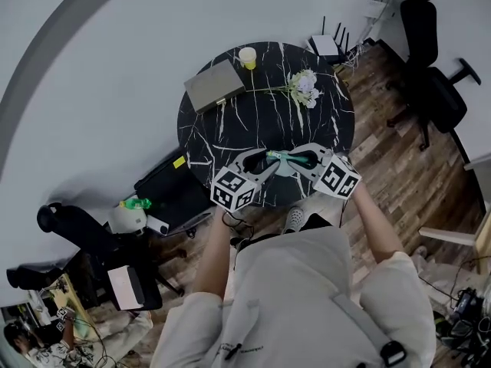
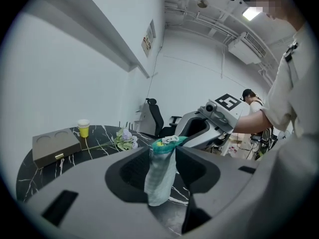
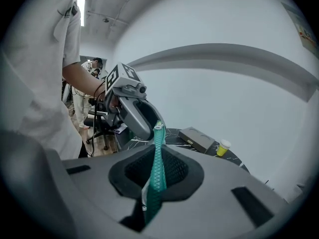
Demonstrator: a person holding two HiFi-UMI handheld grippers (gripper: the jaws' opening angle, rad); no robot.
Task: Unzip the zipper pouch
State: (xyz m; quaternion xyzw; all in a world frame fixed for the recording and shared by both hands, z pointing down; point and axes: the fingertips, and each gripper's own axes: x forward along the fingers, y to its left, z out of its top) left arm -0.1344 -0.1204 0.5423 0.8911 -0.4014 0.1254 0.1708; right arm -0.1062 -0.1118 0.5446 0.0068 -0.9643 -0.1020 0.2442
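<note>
Pouch: we see a small pale checked pouch (image 2: 160, 178) with a teal zip band. It is held up in the air between the two grippers, over the near edge of the table.
Zip pull: a pale pull (image 2: 172, 139) sits at the top of the pouch's end by the left gripper. From there the teal band runs across to the right gripper.
Pouch contents: we cannot tell what is inside. The cloth hangs limp and thin.
Right gripper (image 3: 158, 151): its jaws are closed on the teal band, which we see edge-on, rising between the pads.
Left gripper (image 2: 163, 151): its jaws are spread wide. The pouch's end hangs loose between them and is not pinched.
Table (image 1: 230, 129): round, black marble with white veins.
Box (image 1: 215, 85): a flat grey-brown box on the far left of the table. Its lid is shut, with two round hollows in it and a small clasp on the front edge.
Cup (image 1: 247, 57): a yellow paper cup, upright, just beside the box's far corner. We cannot see what is in it.
Flowers (image 1: 305, 87): they lie flat on the table's right side, with the stems pointing toward the cup.
Office chair (image 1: 426, 60): black, on the wood floor, well apart from the table.
</note>
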